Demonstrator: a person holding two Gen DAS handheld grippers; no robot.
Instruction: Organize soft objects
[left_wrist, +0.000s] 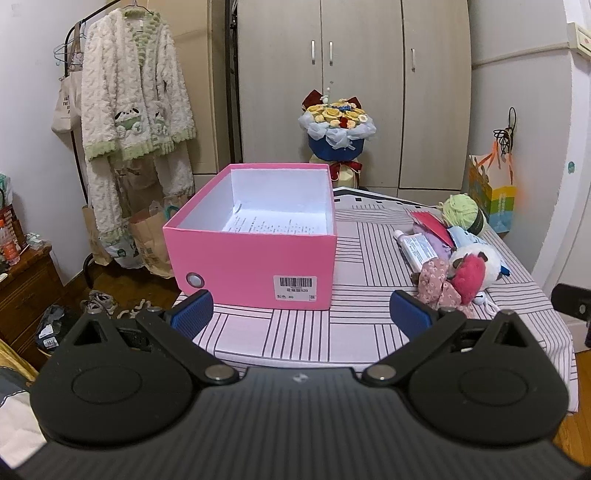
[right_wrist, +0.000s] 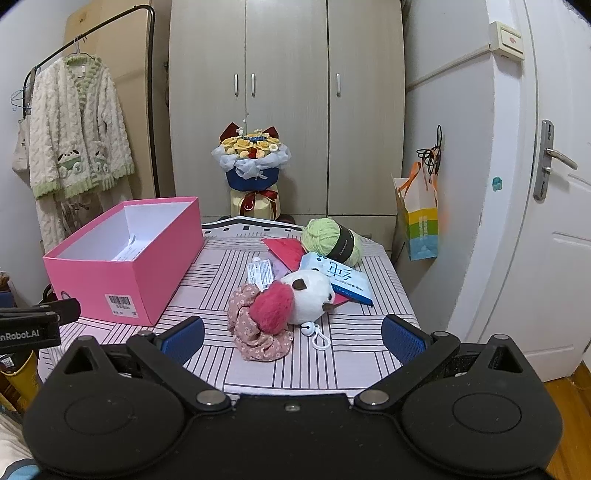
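Both tools hover over the near edge of the table (right_wrist: 332, 369), and each one is spread wide with nothing between its blue pads. Left hand-held gripper (left_wrist: 301, 315) faces the pink shoebox (left_wrist: 255, 266), which stands open on the left side of the striped tablecloth, with a printed sheet inside. Right hand-held gripper (right_wrist: 293, 338) faces the soft things on the right side: a floral scrunchie (right_wrist: 255, 332) touching a white and pink plush toy (right_wrist: 295, 301), and behind them a green yarn ball (right_wrist: 325, 238). A white tube (right_wrist: 260, 275) and a blue booklet (right_wrist: 343, 278) lie among them.
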